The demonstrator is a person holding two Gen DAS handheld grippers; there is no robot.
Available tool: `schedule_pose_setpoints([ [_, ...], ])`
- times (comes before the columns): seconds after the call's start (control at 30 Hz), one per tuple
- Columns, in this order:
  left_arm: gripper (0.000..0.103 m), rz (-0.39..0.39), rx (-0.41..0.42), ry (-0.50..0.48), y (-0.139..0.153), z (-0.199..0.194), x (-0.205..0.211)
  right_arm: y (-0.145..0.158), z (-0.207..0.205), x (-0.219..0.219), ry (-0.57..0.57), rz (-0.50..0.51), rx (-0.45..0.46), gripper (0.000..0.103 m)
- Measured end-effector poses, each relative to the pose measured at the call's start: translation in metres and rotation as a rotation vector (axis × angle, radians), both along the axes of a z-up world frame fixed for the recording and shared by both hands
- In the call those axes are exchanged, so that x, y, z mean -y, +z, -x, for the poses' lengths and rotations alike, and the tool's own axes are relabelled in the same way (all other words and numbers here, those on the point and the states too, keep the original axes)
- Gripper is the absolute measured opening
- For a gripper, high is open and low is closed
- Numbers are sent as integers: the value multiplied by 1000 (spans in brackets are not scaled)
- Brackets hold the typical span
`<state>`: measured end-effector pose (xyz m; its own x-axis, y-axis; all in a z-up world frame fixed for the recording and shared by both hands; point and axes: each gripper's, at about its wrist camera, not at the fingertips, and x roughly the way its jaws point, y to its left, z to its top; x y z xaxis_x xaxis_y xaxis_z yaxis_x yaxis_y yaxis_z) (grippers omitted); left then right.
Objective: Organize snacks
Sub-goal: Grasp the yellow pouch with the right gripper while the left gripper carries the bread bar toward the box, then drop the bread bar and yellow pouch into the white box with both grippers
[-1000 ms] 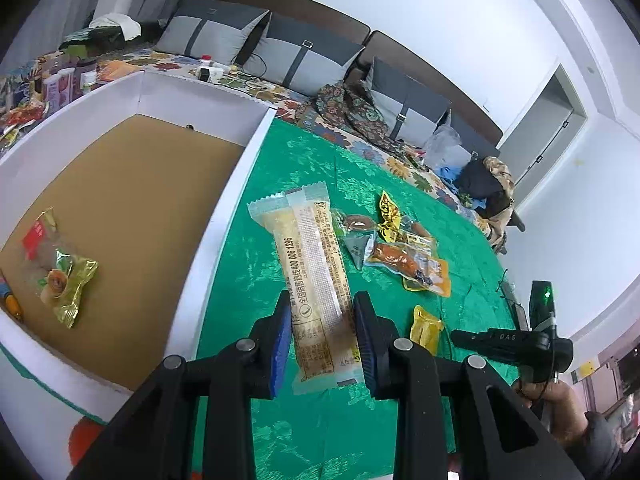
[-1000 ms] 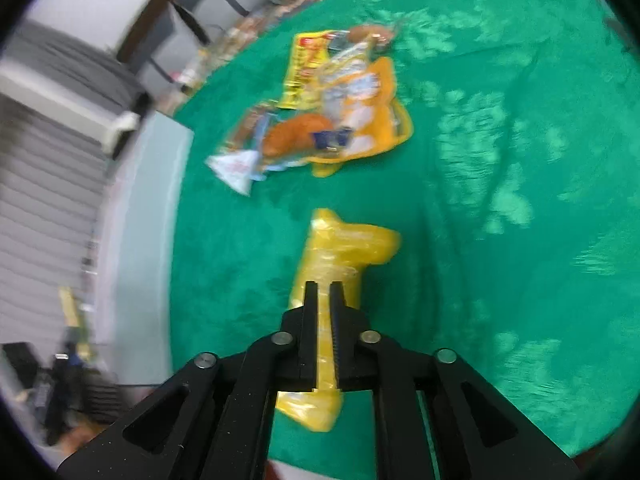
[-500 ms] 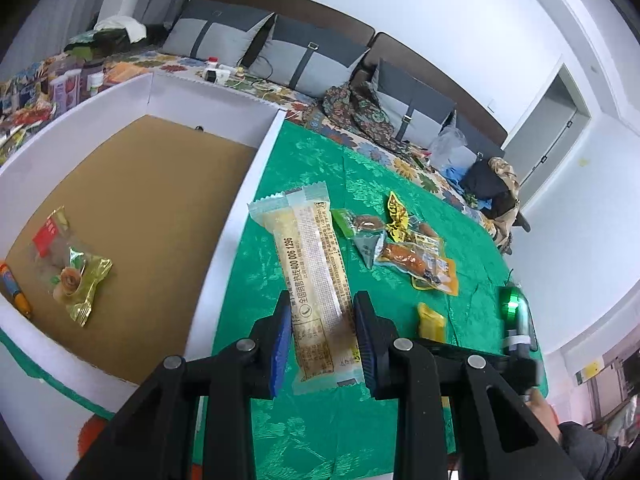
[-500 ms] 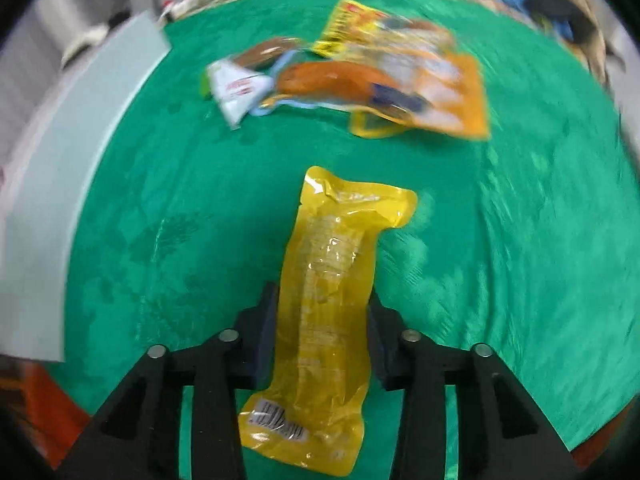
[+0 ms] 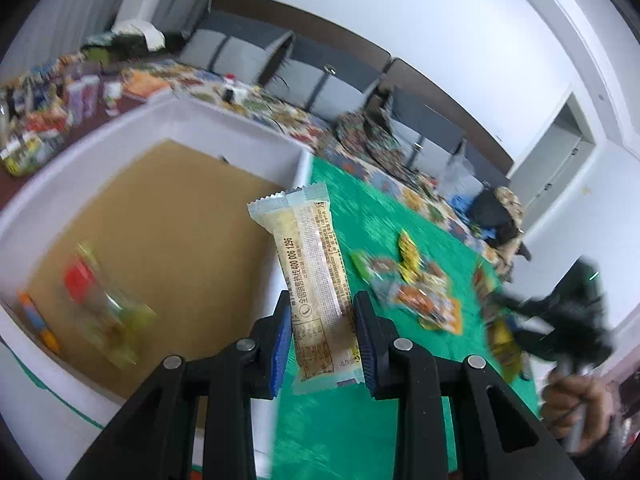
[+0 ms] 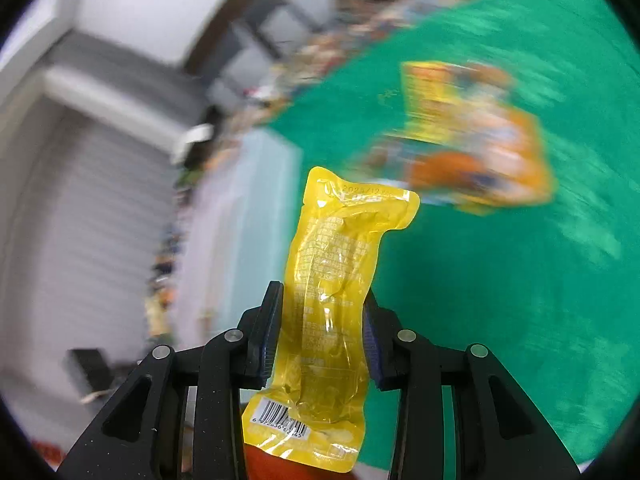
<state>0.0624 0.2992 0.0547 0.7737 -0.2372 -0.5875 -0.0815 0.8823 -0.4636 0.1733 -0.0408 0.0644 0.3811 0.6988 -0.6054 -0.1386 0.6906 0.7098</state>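
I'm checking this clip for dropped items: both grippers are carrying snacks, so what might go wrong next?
1. The slick yellow plastic pouch is pinched only at its edges by the right gripper and may slide out.
2. The long beige wrapped bar sticks out far beyond the left gripper and could catch the white box wall.

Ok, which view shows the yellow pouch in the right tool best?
The right wrist view: the yellow pouch fills the centre, sharp, clamped in the right tool, barcode readable. The left wrist view shows only a blurred yellow sliver beside that tool.
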Motion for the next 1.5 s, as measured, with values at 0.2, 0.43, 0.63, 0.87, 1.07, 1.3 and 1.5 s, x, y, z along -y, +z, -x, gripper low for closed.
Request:
schedule_pose_setpoints([
  [0.2,29,-74,-30,111,7,-2,-60,67,-22,-134,216,-54,133,38],
  [0.43,43,-115,-195,228,-43,-4,-106,53,-25,-241,327,-30,179,67],
  [0.63,74,-89,-230,292,-67,12,-100,20,-22,-218,298,112,217,73],
  [0.87,78,-82,-142,91,-51,9,1,-64,11,-84,194,734,410,73],
  [1.07,94,-103,-147,-180,-62,-29,135,-113,37,80,-55,905,312,73],
  [1.3,93,-237,-284,-179,-144,-100,221,-119,5,183,-258,888,171,73],
  [1.5,94,-392,-245,-139,-161,-129,239,-117,-10,203,-262,820,193,79],
])
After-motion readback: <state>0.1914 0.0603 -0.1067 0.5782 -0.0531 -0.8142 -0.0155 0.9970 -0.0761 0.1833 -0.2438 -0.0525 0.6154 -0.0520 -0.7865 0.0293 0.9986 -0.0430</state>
